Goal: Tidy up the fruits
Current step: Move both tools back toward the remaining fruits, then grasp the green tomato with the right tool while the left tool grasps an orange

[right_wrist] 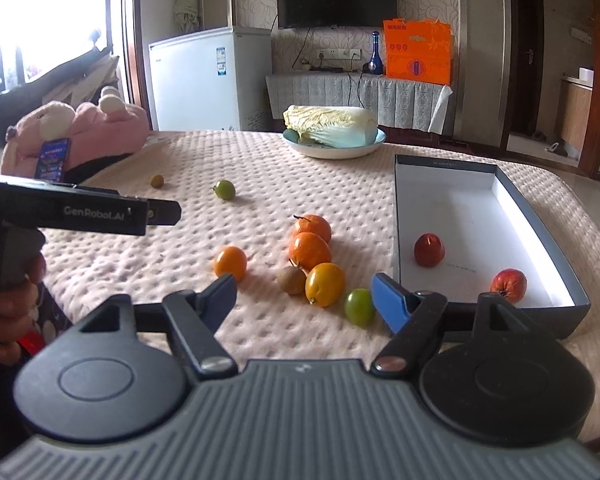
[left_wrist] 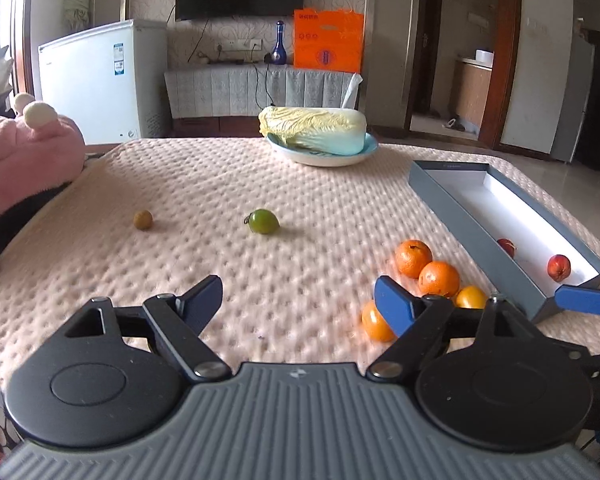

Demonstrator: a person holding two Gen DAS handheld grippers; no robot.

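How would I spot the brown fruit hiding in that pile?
Start at the grey box and look left to the cluster of oranges. The brown fruit sits at its near edge, touching the yellow fruit. It is the only dull brown one there.

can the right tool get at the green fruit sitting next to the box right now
Probably yes. The right tool is open and empty, and the green fruit lies on the cloth just inside its blue finger, uncovered. The yellow fruit beside it crowds the gap slightly.
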